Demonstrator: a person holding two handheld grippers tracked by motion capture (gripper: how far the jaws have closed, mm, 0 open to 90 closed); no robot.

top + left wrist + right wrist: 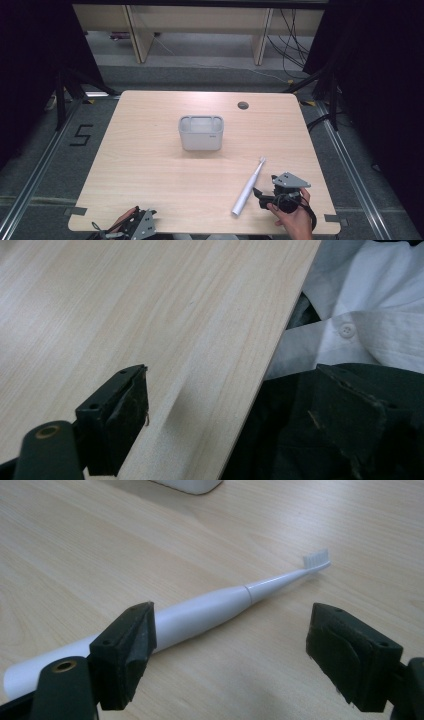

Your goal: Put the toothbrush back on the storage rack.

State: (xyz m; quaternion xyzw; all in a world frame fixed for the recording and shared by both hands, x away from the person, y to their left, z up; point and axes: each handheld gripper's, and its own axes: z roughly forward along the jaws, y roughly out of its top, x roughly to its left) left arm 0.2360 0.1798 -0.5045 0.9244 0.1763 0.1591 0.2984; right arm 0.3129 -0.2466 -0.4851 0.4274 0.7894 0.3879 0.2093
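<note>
A white electric toothbrush (248, 187) lies flat on the wooden table (150, 165), its bristle head pointing toward the far side. My right gripper (260, 198) sits just right of its handle, held by a hand, jaws open. In the right gripper view the toothbrush (200, 615) runs diagonally, its handle passing behind the left jaw, and nothing is clamped in the right gripper (235, 650). My left gripper (142, 222) rests at the table's near left edge. In its own view the left gripper (240, 410) is open, one jaw over the wood and the other past the edge.
A pale grey caddy (201, 132) with compartments stands in the middle of the table, its base (192, 485) just beyond the toothbrush. A cable hole (243, 105) is at the far right. The person's white shirt (360, 315) is beside the table edge (272, 370).
</note>
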